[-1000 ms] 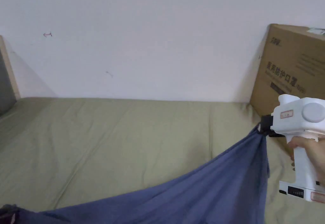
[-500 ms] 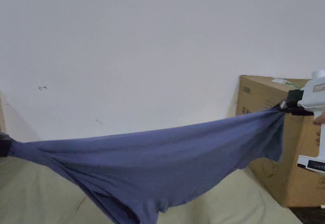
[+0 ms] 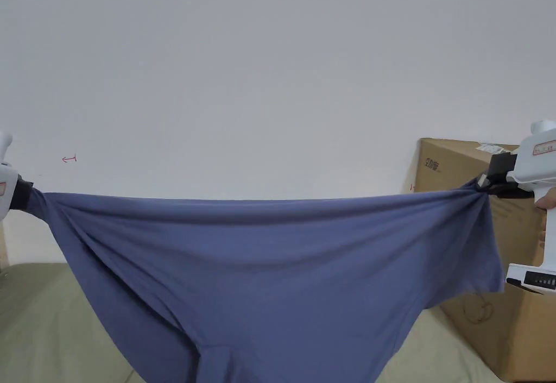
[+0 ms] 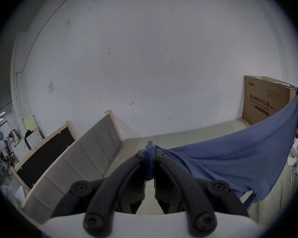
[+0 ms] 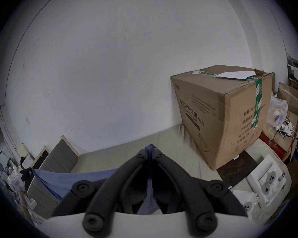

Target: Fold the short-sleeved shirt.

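The blue short-sleeved shirt (image 3: pixel 271 270) hangs in the air as a wide sheet, stretched between the two tools above the olive-green bed (image 3: pixel 38 319), in front of a plain white wall (image 3: pixel 271 74). In the head view the left hand-held gripper (image 3: pixel 16 196) sits at nine o'clock and the right hand-held gripper (image 3: pixel 486 186) at three o'clock, roughly level with each other. Each is clamped on an end of the taut top edge: the left gripper view shows both jaws pinched on a bunched wad of blue cloth (image 4: pixel 149 162), and the right gripper view shows a thin fold of cloth (image 5: pixel 150 164) pressed between that tool's jaws. The shirt's long axis therefore runs straight from nine to three, and the loose body sags toward six o'clock, its lowest folds out of frame, so I cannot tell whether they touch the bed. A cardboard box (image 3: pixel 488 292) stands at about four o'clock, just behind the right end of the cloth. My reading is that the shirt is being spread before laying down; both tools should descend together, keeping the edge taut, with the right one minding the box.
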`<act>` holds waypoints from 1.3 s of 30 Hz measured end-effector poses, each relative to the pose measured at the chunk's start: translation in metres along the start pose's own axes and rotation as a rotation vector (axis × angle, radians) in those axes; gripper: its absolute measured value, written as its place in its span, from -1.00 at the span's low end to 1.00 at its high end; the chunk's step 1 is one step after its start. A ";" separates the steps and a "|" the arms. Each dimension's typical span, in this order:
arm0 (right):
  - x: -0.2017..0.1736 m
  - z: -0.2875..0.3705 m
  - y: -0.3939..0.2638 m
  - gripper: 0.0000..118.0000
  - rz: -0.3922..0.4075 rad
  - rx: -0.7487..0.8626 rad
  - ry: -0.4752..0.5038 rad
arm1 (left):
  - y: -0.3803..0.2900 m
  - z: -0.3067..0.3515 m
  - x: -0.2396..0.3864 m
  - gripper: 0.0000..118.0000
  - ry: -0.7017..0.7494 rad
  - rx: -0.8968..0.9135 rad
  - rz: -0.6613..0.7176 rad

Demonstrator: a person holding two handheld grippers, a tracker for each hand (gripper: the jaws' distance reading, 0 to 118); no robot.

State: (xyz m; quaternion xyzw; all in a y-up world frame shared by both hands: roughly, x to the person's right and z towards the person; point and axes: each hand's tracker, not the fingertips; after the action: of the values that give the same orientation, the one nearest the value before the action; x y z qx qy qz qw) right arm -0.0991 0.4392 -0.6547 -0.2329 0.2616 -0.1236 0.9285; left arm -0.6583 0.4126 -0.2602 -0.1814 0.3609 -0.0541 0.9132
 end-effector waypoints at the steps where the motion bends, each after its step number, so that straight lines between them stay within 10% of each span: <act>1: -0.001 -0.009 0.002 -0.96 -0.004 -0.005 0.005 | 0.003 -0.009 0.000 -0.88 0.009 0.009 0.004; 20: -0.047 -0.091 0.091 -0.96 -0.022 0.156 0.087 | 0.132 -0.108 -0.009 -0.88 0.135 0.290 0.106; 39: 0.007 -0.206 -0.128 -0.96 -0.004 -0.271 0.037 | -0.071 -0.211 0.043 -0.88 0.115 -0.092 0.016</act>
State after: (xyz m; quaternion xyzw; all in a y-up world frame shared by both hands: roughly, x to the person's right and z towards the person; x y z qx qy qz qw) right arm -0.2187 0.2506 -0.7493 -0.3545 0.2926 -0.0935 0.8831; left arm -0.7681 0.2754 -0.4040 -0.2170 0.4163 -0.0404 0.8820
